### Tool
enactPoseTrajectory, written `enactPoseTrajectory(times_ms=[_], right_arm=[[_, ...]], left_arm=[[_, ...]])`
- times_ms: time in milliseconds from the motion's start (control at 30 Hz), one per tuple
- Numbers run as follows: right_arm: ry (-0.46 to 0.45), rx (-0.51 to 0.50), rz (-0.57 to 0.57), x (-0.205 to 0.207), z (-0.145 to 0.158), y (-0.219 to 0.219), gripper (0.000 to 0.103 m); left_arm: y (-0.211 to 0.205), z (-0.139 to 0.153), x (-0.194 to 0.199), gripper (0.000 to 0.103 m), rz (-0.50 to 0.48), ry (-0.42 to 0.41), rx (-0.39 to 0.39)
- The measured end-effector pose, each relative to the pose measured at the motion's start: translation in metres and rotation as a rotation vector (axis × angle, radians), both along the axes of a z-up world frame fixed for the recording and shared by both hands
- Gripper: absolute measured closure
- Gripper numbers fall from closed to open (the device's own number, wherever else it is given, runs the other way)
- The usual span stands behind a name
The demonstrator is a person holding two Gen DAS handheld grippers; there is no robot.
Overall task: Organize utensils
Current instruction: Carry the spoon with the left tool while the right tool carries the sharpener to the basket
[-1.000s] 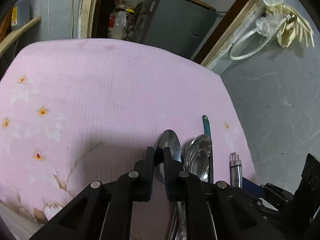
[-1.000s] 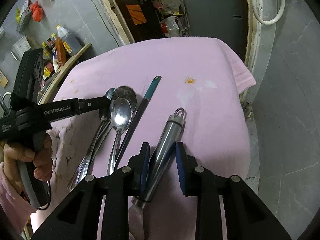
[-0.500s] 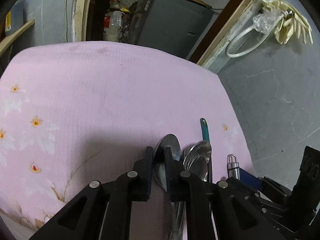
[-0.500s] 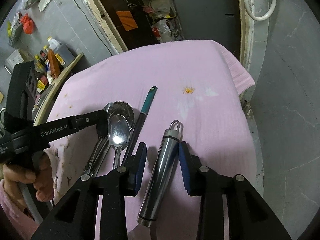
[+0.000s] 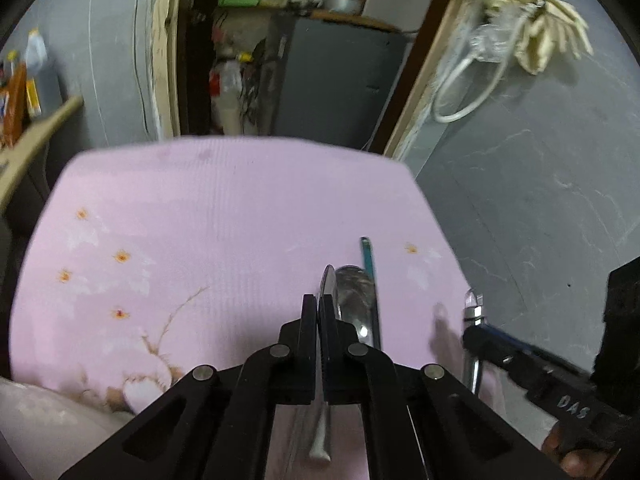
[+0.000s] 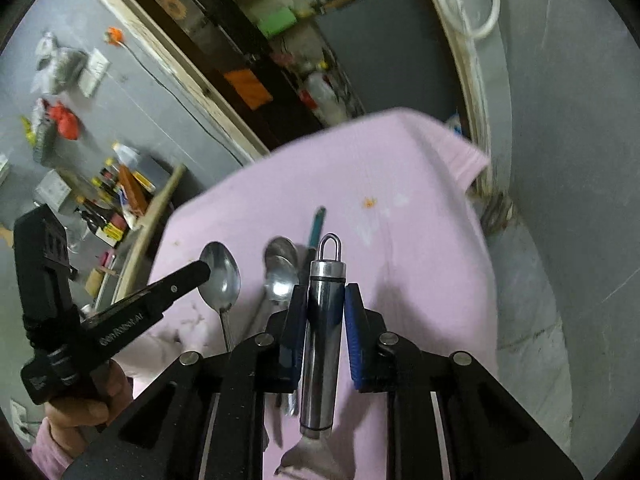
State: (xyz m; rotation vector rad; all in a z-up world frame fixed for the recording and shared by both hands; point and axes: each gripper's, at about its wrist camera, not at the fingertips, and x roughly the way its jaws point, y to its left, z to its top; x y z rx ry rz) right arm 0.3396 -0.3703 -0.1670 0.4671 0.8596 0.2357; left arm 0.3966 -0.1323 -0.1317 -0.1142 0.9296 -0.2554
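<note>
Two tools worked over the pink cloth [image 5: 224, 208] on the desk. Nearest in the left wrist view, the left tool [image 5: 318, 312] was clamped on a spoon [image 5: 327, 280], its bowl standing on edge just past the pads and its handle hanging below them; a second ago that spoon lay flat with the others and the pads stood a little apart around it. Since then the spoon had come up off the cloth. In the right wrist view the right tool [image 6: 323, 300] had just been closing and was clamped on a steel handle [image 6: 320, 344] with a loop at its far end; earlier the handle rested on the cloth between looser pads, and now it hung clear above it. A hand [image 6: 80, 404] held the left tool at the lower left. Beyond, the remaining spoons [image 6: 281, 268] stayed stacked on the cloth beside a teal-handled utensil [image 6: 316, 228]. Farther off, an orange flower print [image 6: 369, 202] marked the cloth near its far edge.
</note>
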Motion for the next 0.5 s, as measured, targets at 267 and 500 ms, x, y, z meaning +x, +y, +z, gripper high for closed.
enactPoseTrajectory(times_ms=[267, 500], right_arm=[[-0.158, -0.132, -0.033, -0.061, 0.060, 0.007, 0.087], [-0.212, -0.183, -0.075, -0.095, 0.094, 0.023, 0.087]], left_arm=[[-0.003, 0.044, -0.066, 0.101, -0.040, -0.164, 0.041], [0.017, 0.067, -0.099, 0.101, -0.021, -0.215, -0.002]])
